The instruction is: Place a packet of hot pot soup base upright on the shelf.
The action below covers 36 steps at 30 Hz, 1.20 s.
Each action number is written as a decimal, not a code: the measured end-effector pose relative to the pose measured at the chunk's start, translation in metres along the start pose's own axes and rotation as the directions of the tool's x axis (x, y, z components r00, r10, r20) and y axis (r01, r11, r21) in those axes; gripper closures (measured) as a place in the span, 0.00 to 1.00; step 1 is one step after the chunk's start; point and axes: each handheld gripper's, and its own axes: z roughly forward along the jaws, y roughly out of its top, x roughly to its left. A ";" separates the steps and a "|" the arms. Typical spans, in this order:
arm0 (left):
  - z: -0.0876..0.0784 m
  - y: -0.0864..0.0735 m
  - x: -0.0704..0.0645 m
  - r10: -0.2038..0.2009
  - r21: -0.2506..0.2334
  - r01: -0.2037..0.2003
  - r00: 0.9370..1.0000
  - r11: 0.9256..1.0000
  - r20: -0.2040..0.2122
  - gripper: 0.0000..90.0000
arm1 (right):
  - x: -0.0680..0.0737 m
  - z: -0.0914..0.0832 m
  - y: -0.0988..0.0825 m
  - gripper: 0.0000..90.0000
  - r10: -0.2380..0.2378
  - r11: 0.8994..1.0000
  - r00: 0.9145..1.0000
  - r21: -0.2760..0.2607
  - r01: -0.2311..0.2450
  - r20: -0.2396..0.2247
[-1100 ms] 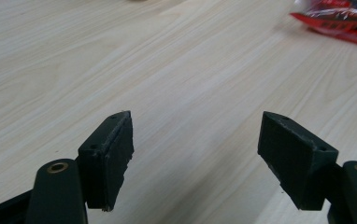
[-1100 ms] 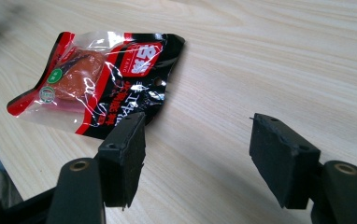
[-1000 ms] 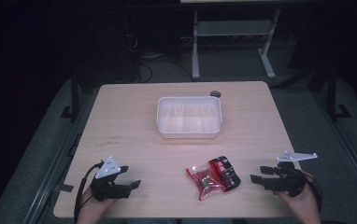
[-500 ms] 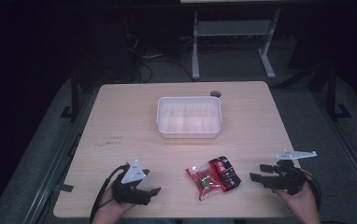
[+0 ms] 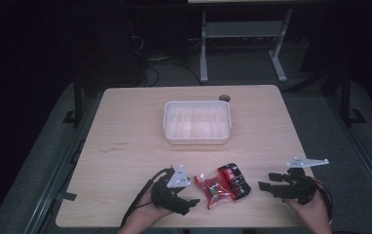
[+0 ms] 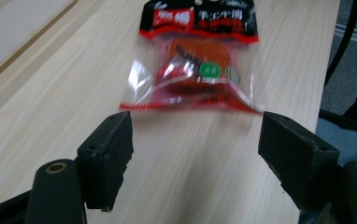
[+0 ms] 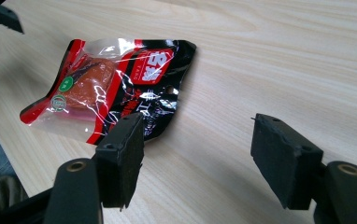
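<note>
A snack packet [image 5: 221, 185], red and black with a clear window, lies flat near the table's front edge between the two grippers. My left gripper [image 5: 190, 195] sits just left of it, pointing at it. In the left gripper view the packet [image 6: 200, 65] lies a short way ahead of the open jaws [image 6: 195, 140], which have just been opening a little with nothing between them. My right gripper [image 5: 267, 183] rests to the packet's right, open and empty [image 7: 197, 140]. In its view the packet [image 7: 111, 91] lies ahead and to the left.
A white plastic tray [image 5: 197, 104] stands at the table's middle back, with a small dark round thing [image 5: 224, 97] behind it. The table's front edge [image 5: 174, 226] runs close under both hands. Dark floor and a metal frame [image 5: 242, 34] lie beyond.
My left gripper has travelled right along the front edge, from the table's left side up to the packet. The right gripper and the packet have stayed put.
</note>
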 end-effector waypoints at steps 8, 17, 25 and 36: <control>0.034 0.031 -0.004 0.056 0.068 -0.058 0.998 0.996 0.017 0.28 | 0.002 0.005 0.003 0.41 0.037 0.999 0.999 -0.009 -0.037 0.020; 0.055 0.039 -0.005 0.060 0.142 -0.066 0.997 0.988 0.040 0.28 | 0.004 0.014 0.010 0.43 0.074 0.997 0.997 -0.002 -0.074 0.025; 0.061 0.034 -0.003 0.067 0.164 -0.071 0.997 0.984 0.027 0.28 | 0.010 0.027 0.014 0.44 0.093 0.996 0.996 0.011 -0.092 -0.015; 0.062 0.026 -0.003 0.054 0.176 -0.059 0.998 0.983 0.032 0.29 | 0.018 0.042 0.014 0.47 0.128 0.991 0.989 0.049 -0.124 -0.069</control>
